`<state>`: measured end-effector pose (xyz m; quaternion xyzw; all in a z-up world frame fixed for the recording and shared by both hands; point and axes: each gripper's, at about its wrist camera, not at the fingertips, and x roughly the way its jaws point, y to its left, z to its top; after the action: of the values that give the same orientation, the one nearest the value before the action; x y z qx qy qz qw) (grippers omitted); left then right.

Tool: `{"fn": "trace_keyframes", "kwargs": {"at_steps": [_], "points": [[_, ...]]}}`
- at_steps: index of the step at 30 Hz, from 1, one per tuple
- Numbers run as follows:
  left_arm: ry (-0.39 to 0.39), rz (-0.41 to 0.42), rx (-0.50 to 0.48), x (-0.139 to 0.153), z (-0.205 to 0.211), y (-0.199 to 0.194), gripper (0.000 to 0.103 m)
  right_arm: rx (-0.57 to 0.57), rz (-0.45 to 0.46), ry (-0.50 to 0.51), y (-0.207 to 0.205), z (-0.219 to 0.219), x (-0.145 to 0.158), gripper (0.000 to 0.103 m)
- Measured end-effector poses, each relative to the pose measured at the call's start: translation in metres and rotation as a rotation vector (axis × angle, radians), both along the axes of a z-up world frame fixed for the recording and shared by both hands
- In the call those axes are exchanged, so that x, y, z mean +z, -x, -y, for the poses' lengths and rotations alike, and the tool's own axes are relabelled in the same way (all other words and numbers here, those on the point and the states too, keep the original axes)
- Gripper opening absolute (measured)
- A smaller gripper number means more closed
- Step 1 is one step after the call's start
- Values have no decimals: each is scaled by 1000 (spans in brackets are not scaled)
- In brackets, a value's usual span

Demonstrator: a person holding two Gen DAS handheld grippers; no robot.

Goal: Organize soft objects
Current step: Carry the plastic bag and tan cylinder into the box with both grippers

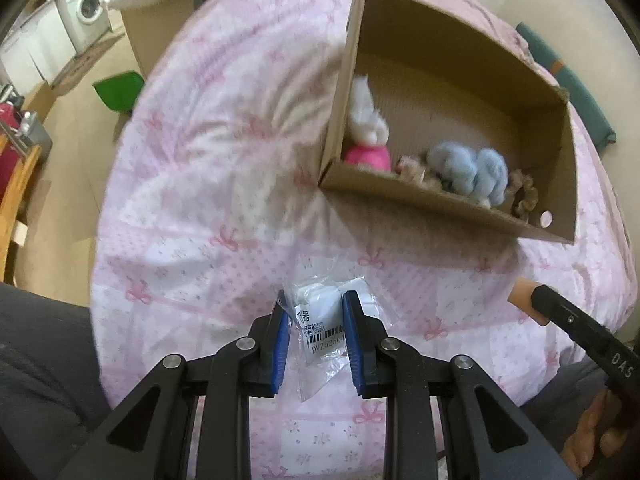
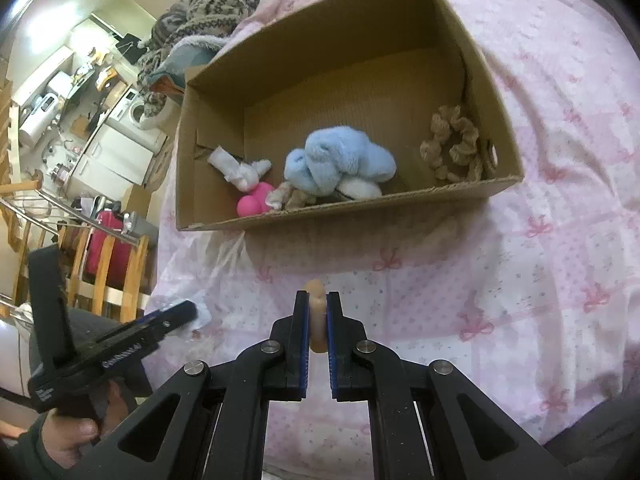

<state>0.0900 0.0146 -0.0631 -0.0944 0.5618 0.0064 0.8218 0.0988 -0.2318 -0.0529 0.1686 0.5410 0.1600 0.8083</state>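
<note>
While the cardboard box [image 2: 352, 216] is sitting open on the pink bedspread [image 2: 520, 264], both hands are bringing in what look like the last pieces. The left gripper [image 1: 316, 300] is pinching a clear plastic packet [image 1: 324, 320] with something white and padded inside and a barcode label on it; its jaws are closing only partway, held apart by the packet's bulk. The right gripper [image 2: 318, 300] is squeezing a small tan, skin-coloured soft piece [image 2: 318, 312], its jaws standing nearly together with just that narrow thing between them. Both grippers are hovering above the bedspread on the near side of the box, not yet over its rim.

Inside the box, several things are already lying along the near wall: a pink and white plush toy [image 2: 250, 188] in the left corner, a fluffy blue bundle [image 2: 336, 164] in the middle with a small beige scrap [image 2: 292, 198] just beside it, and a beige ruffled scrunchie [image 2: 454, 146] in the right corner. The far half of the box floor is showing bare.

I would judge the sorting to be well along, since no other loose soft things are showing on the bedspread nearby. What seems to be left is carrying these two held pieces over the near wall and letting them go inside.
</note>
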Motion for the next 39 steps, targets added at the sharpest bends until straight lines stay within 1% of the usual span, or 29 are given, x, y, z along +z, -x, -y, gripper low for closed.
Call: {"fn": "trace_keyframes", "kwargs": {"at_steps": [3, 5, 11, 17, 22, 25, 28, 29, 31, 33, 35, 39], "points": [[-10, 37, 3, 15, 1, 0, 23, 10, 35, -8, 4, 0, 12, 9], [-20, 63, 0, 25, 1, -3, 23, 19, 68, 6, 6, -1, 22, 9], [-53, 132, -18, 49, 4, -17, 23, 29, 126, -3, 1, 0, 48, 9], [-76, 197, -43, 70, 10, -42, 23, 19, 193, -14, -13, 10, 75, 9], [-91, 251, -53, 85, 15, -65, 23, -1, 244, 7, -34, 21, 90, 9], [-102, 266, -64, 87, 19, -77, 23, -24, 258, 14, -46, 28, 90, 9], [-118, 279, -78, 86, 25, -90, 23, -49, 267, 20, -57, 35, 83, 9], [-123, 281, -81, 85, 27, -93, 23, -58, 263, 9, -61, 38, 77, 9], [-121, 277, -85, 80, 31, -102, 23, -82, 239, -22, -67, 43, 64, 9], [-127, 270, -92, 72, 38, -111, 23, -104, 212, -23, -71, 45, 52, 9], [-117, 265, -96, 64, 42, -117, 23, -109, 190, -8, -74, 45, 43, 9], [-113, 264, -113, 45, 47, -124, 23, -93, 189, 29, -78, 40, 37, 9]]}}
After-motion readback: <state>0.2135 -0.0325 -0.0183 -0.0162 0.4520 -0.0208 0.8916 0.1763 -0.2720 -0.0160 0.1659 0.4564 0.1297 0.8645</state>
